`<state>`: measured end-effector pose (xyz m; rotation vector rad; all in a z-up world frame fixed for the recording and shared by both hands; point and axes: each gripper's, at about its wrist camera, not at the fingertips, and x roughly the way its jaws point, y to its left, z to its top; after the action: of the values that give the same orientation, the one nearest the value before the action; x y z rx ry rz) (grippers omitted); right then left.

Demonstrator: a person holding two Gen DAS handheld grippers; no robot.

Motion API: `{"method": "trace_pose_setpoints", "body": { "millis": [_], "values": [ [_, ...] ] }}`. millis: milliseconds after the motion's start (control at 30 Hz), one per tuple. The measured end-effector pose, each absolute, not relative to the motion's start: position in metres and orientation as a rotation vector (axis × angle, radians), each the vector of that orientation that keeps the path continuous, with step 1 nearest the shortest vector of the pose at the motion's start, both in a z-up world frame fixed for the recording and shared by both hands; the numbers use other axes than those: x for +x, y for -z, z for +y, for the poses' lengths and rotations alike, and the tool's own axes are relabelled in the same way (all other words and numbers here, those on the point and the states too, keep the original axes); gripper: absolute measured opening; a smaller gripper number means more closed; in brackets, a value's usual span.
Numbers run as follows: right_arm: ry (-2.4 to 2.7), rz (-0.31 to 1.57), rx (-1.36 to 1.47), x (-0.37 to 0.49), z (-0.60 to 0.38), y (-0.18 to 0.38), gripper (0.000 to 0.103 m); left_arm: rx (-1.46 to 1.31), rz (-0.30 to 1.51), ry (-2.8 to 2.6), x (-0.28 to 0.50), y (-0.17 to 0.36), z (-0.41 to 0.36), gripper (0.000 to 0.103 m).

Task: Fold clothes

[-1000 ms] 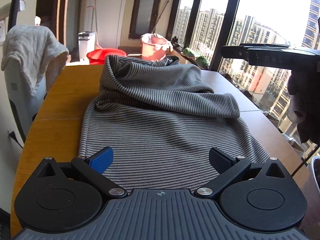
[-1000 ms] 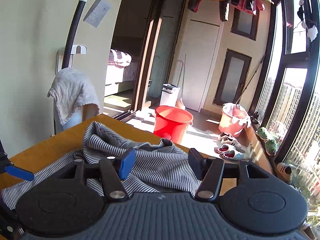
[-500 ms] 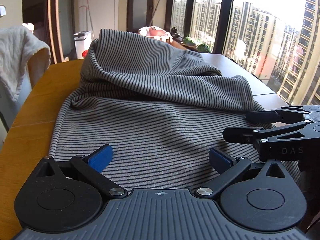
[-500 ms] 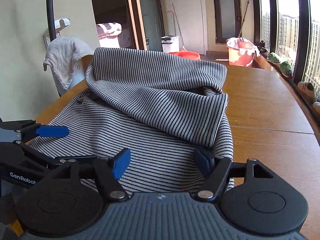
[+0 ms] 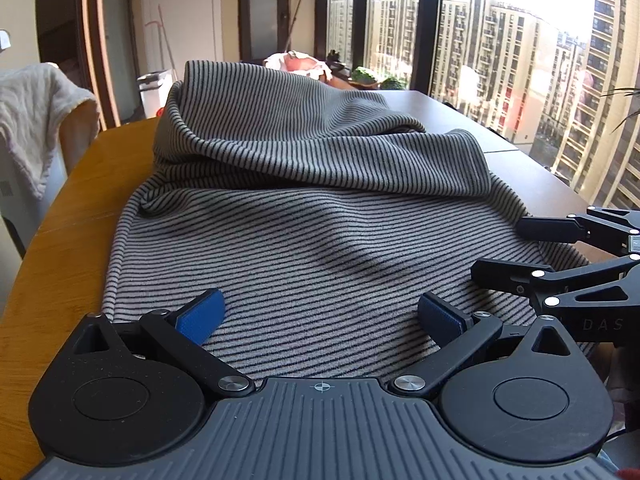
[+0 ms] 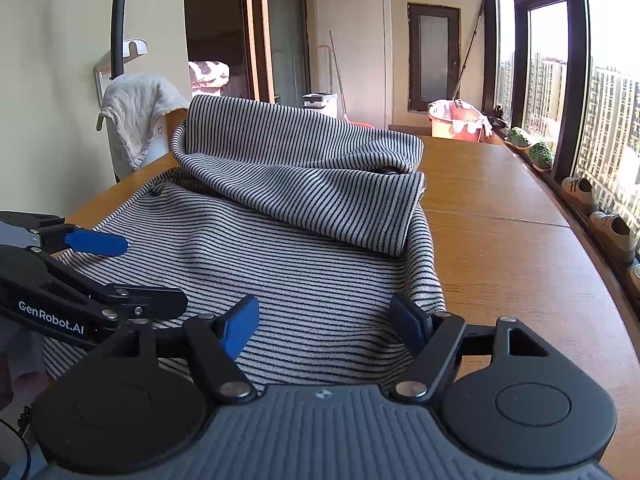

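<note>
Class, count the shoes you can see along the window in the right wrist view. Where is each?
2 clear ones: a pale shoe on the floor by the window, and another nearer the camera. A third may be cut off at the right edge.

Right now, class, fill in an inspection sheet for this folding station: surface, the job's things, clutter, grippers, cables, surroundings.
Surface: wooden table, bare to the right of the garment.
Job's things: striped garment lying flat, its far part heaped in a loose fold.
Clutter: nothing seen on the table.
Grippers: left gripper and right gripper both open, low over the garment's near edge, holding nothing.
Cables: nothing seen.
Surroundings: white towel draped beyond the table's left side; pink bucket and plants by the windows; shoes along the sill.
</note>
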<state>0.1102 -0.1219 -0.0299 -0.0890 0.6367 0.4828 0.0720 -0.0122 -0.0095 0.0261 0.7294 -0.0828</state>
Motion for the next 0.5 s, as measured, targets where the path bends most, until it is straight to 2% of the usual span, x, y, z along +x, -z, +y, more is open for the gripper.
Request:
{"method": "trace_pose_setpoints", "body": {
  "millis": [200,500],
  "values": [
    [-0.491,0.686,-0.094,0.094,-0.116,0.026,0.082,0.029,0.752,0.104,0.082,0.005,0.001,0.103],
    [-0.559,0.72,-0.028,0.071,-0.13,0.017,0.083,-0.064,0.796,0.125,0.108,-0.009,0.026,0.103]
  ]
}}
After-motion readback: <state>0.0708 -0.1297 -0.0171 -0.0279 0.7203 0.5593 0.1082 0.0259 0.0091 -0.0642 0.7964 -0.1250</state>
